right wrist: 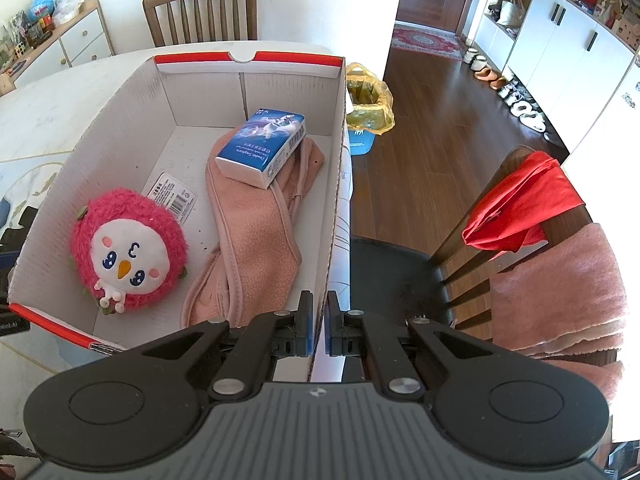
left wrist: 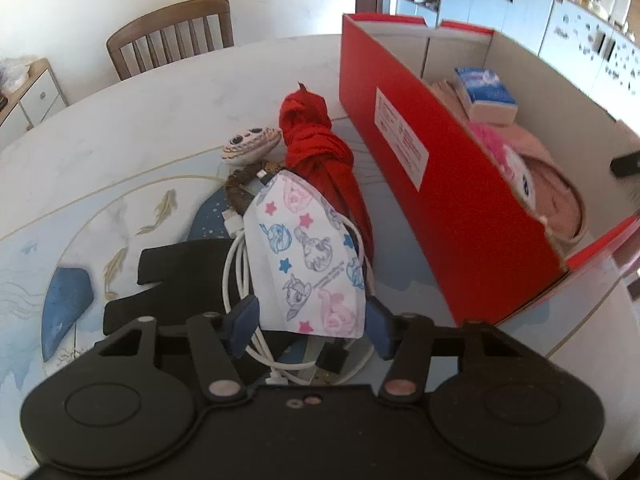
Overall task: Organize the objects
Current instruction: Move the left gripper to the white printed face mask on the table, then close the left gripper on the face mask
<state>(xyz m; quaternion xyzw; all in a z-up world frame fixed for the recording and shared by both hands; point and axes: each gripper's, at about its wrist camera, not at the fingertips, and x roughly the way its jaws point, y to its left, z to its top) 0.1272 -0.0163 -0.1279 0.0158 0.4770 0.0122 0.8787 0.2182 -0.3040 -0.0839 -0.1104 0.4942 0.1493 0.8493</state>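
Note:
My left gripper [left wrist: 310, 320] is open, its blue pads on either side of a white face mask with cartoon ponies [left wrist: 308, 254] that lies on the table over a white charging cable [left wrist: 236, 276]. Beyond it lie a folded red cloth [left wrist: 320, 148], a round face charm on a brown cord [left wrist: 252, 144] and a black object [left wrist: 176, 276]. The red cardboard box [left wrist: 444, 208] stands to the right. My right gripper [right wrist: 319, 324] is shut on the box's right wall [right wrist: 334, 200]. Inside are a pink plush toy [right wrist: 128, 250], a pink cloth [right wrist: 248, 232] and a blue tissue pack [right wrist: 262, 146].
The round table [left wrist: 120, 128] has a fish-pattern mat. A wooden chair [left wrist: 172, 36] stands at its far side. In the right wrist view, a chair with red and pink cloths [right wrist: 532, 232] is at the right, and a yellow-bagged bin [right wrist: 366, 98] sits on the floor.

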